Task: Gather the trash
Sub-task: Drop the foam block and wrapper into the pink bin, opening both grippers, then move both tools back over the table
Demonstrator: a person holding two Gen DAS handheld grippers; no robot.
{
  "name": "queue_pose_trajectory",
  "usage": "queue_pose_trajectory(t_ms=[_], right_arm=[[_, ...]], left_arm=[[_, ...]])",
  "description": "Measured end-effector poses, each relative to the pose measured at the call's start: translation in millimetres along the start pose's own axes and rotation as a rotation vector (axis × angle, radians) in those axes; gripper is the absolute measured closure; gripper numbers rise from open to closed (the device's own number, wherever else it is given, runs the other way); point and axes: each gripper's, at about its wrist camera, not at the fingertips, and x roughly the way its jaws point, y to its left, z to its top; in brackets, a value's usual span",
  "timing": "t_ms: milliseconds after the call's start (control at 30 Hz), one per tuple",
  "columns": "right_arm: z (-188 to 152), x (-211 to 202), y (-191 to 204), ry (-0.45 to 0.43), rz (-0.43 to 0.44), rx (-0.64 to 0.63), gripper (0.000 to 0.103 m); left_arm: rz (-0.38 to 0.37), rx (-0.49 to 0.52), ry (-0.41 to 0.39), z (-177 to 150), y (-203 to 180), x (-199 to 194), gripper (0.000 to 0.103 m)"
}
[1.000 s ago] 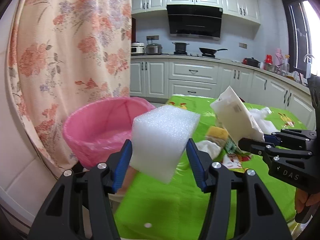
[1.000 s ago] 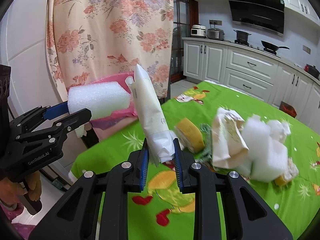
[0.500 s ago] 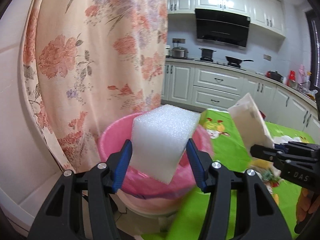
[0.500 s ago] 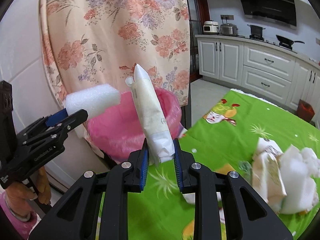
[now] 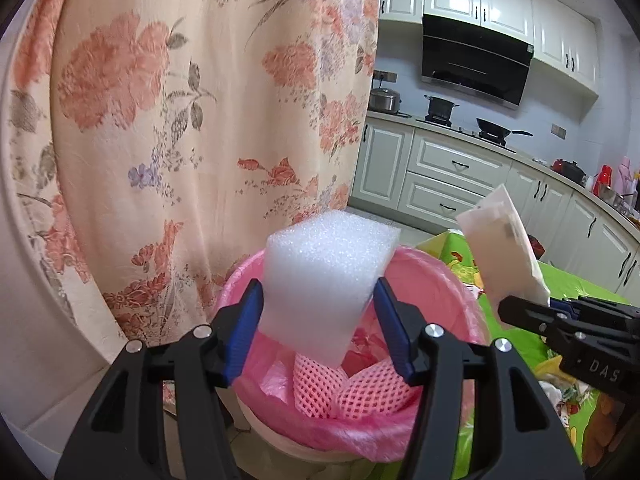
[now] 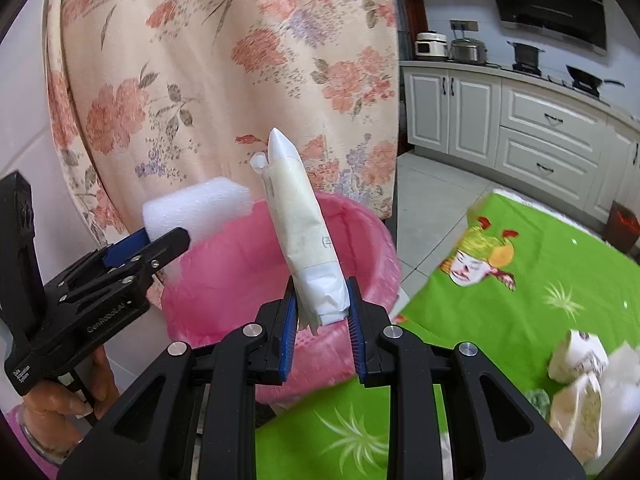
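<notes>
My left gripper [image 5: 318, 320] is shut on a white foam block [image 5: 324, 280] and holds it over the near rim of a bin lined with a pink bag [image 5: 452, 280]. Pink netting [image 5: 360, 392] lies inside the bin. My right gripper [image 6: 322, 312] is shut on a rolled white paper wrapper [image 6: 302, 236], held upright above the bin [image 6: 240, 280]. The right gripper also shows in the left wrist view [image 5: 532, 312] with the wrapper [image 5: 500, 256]. The left gripper and foam block [image 6: 196, 208] show in the right wrist view.
A floral curtain [image 5: 180, 120] hangs just behind the bin. The table with a green cloth [image 6: 540, 288] lies to the right, with several paper and foam scraps [image 6: 580, 380] on it. Kitchen cabinets [image 6: 540, 128] and a stove line the far wall.
Both grippers have swung left from the table to over the pink bin, each still holding its piece. The bin is now directly below them.
</notes>
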Motion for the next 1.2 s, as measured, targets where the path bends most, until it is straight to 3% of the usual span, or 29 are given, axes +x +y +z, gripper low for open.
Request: queue_pose_trajectory(t_ms=[167, 267, 367, 400, 433, 500, 733, 933, 1200], right_arm=[[3.4, 17.0, 11.4, 0.012, -0.022, -0.045, 0.079], [4.1, 24.3, 11.9, 0.011, -0.014, -0.042, 0.076], [5.8, 29.1, 11.9, 0.012, -0.003, -0.036, 0.073], [6.0, 29.9, 12.7, 0.013, 0.000, -0.040, 0.066], [5.9, 29.8, 13.4, 0.014, 0.006, -0.045, 0.050], [3.9, 23.4, 15.2, -0.012, -0.006, -0.053, 0.039], [-14.9, -14.6, 10.1, -0.062, -0.002, -0.050, 0.039], [-55.5, -62.8, -13.4, -0.098, -0.055, -0.015, 0.031], [-97.1, -118.5, -61.0, -0.148, -0.137, 0.057, 0.031]], left_arm=[[0.018, 0.003, 0.018, 0.1, 9.4, 14.3, 0.044], [0.025, 0.009, 0.021, -4.2, 14.7, 16.1, 0.031], [0.038, 0.011, 0.026, -7.2, 21.4, 14.9, 0.029], [0.046, 0.007, 0.022, -7.7, 24.5, 12.6, 0.027], [0.049, -0.002, 0.015, -7.9, 27.8, 9.6, 0.026], [0.054, -0.015, 0.003, -8.6, 31.9, 2.4, 0.022], [0.076, -0.002, -0.032, -16.8, 24.2, -28.7, 0.005], [-0.003, -0.003, -0.038, -33.0, -10.6, -55.5, 0.005], [-0.120, 0.020, -0.025, -61.6, -81.9, -66.0, 0.005]])
